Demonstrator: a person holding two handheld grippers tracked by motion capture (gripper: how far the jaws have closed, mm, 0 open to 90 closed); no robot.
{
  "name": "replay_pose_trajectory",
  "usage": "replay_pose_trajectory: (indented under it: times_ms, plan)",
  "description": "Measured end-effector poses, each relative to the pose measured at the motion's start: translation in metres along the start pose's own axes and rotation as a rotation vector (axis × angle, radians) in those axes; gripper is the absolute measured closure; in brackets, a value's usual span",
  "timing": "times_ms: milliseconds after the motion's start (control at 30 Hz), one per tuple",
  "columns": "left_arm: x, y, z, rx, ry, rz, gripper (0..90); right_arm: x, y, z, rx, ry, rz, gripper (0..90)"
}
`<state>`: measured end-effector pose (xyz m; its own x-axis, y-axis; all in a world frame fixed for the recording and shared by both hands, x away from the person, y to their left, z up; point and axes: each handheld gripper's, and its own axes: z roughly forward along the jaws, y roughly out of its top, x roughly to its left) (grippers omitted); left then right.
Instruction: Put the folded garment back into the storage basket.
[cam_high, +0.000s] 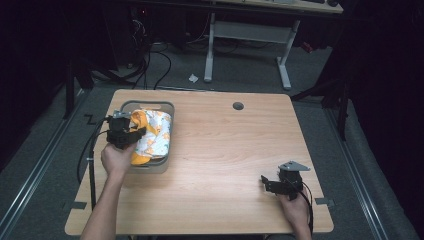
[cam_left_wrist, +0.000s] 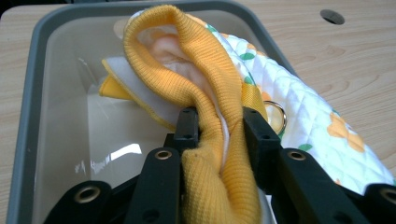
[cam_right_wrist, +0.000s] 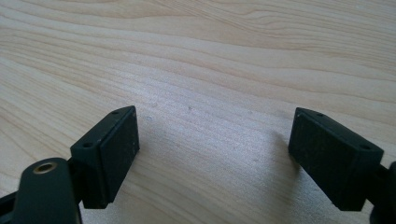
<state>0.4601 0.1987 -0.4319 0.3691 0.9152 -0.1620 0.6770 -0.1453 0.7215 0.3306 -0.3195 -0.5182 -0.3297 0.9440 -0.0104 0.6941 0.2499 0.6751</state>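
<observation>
one left claw (cam_left_wrist: 219, 123) pinching yellow ribbed cloth (cam_left_wrist: 196, 70) over grey bin (cam_left_wrist: 28, 93); right claw (cam_right_wrist: 215, 154) spread.

I count two grippers of mine: my left gripper (cam_high: 131, 133) and my right gripper (cam_high: 269, 183), each with two black jaws. There is one grey tub (cam_high: 131, 106) on the one wooden surface (cam_high: 225, 150). In the tub lies one quilted garment (cam_high: 157, 132), white with orange and green prints, with one yellow ribbed cuff (cam_left_wrist: 205, 70) and one metal ring (cam_left_wrist: 276, 116). The surface has one round hole (cam_high: 238, 106).
</observation>
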Motion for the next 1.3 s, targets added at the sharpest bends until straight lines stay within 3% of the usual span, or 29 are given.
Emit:
replay_pose_trajectory:
  times_ms: [367,433,600,867,1033,1300]
  plan:
    - [0.0,-0.004,0.015,0.071,0.095,0.038,68.9,0.0,0.0,0.0,0.0,0.0,0.0,16.3]
    - [0.0,-0.003,0.019,0.107,0.114,0.037,67.1,0.0,0.0,0.0,0.0,0.0,0.0,16.3]
    - [0.0,-0.001,0.021,0.145,0.137,0.034,61.1,0.0,0.0,0.0,0.0,0.0,0.001,16.3]
    - [0.0,0.0,0.014,0.102,0.158,0.015,42.8,0.0,0.0,0.0,0.0,0.0,0.0,16.3]
    - [-0.005,-0.001,0.008,0.074,0.136,0.024,37.9,0.0,0.0,0.0,0.0,0.0,0.0,16.3]
    - [-0.019,-0.002,0.002,0.036,0.096,0.056,37.7,0.0,0.0,0.0,0.0,0.0,0.0,16.3]
